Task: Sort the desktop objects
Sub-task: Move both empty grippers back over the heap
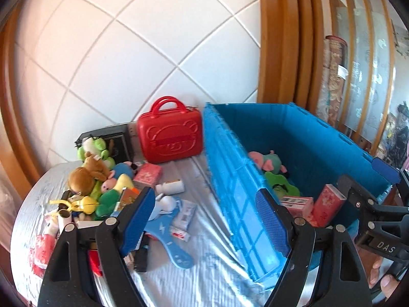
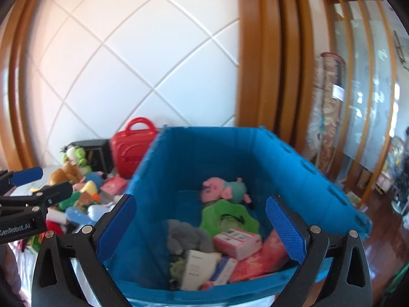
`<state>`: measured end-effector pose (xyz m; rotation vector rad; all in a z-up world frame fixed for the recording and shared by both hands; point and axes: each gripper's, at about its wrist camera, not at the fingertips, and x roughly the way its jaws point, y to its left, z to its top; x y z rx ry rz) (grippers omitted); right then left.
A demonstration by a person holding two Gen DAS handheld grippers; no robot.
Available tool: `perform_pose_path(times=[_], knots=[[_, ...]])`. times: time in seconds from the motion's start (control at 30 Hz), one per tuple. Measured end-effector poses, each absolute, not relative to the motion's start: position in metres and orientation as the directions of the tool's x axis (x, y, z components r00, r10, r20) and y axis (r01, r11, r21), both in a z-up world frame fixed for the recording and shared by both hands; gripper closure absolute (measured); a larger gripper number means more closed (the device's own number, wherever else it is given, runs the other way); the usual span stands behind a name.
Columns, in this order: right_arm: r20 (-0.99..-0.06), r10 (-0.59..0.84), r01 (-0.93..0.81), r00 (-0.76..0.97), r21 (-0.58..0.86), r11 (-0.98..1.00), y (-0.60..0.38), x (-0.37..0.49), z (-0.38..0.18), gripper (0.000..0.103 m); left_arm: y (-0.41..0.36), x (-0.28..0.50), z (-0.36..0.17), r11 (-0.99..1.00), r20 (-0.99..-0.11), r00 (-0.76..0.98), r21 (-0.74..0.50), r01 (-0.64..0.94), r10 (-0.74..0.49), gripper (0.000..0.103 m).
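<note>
Blue bin (image 2: 230, 158) stands open on the table's right side, lid flap (image 1: 230, 168) hanging down its left wall. Inside: pink pig plush (image 2: 225, 189) against the far wall, green plush (image 2: 230, 217) just in front of it, grey plush (image 2: 186, 238) to the left, then a white-pink box (image 2: 236, 241), a white carton (image 2: 196, 268) and a pink pack (image 2: 258, 258) crowded at the near wall. Left of the bin, on the striped cloth (image 1: 204, 276), the unsorted heap: brown plush (image 1: 85, 175), green frog plush (image 1: 95, 148), yellow plush (image 1: 122, 181), pink box (image 1: 148, 174), white bottle (image 1: 170, 186) lying on its side, blue flat toy (image 1: 168, 240) with small packets touching it. Red case (image 1: 170, 134) stands upright at the back, beside a black box (image 1: 112, 140), both near the tiled wall (image 1: 127, 51). Left gripper (image 1: 207, 217) jaws spread, nothing between the pads; it hangs over the cloth at the bin's left wall. Right gripper (image 2: 202, 225) jaws spread wide, empty, above the bin's near edge, bin contents seen between the fingers. Each gripper shows at the other's frame edge. Fingertips of a hand (image 1: 383, 278) visible lower right in the left view. Right view blurred.
</note>
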<state>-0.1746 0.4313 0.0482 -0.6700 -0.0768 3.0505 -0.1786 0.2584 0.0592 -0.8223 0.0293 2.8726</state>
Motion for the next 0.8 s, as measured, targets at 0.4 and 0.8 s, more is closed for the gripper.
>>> perform_pose_path(times=[0.4, 0.8], knots=[[-0.510, -0.182, 0.261, -0.841, -0.088, -0.961, 0.286, -0.205, 0.017, 0.000, 0.099, -0.184, 0.004, -0.992, -0.659, -0.750, -0.051, 0.116, -0.054, 0.022], [-0.682, -0.238, 0.385, -0.692, -0.070, -0.920, 0.220, -0.244, -0.054, 0.000, 0.049, -0.208, -0.104, -0.984, -0.840, -0.542, -0.087, 0.157, -0.012, 0.022]])
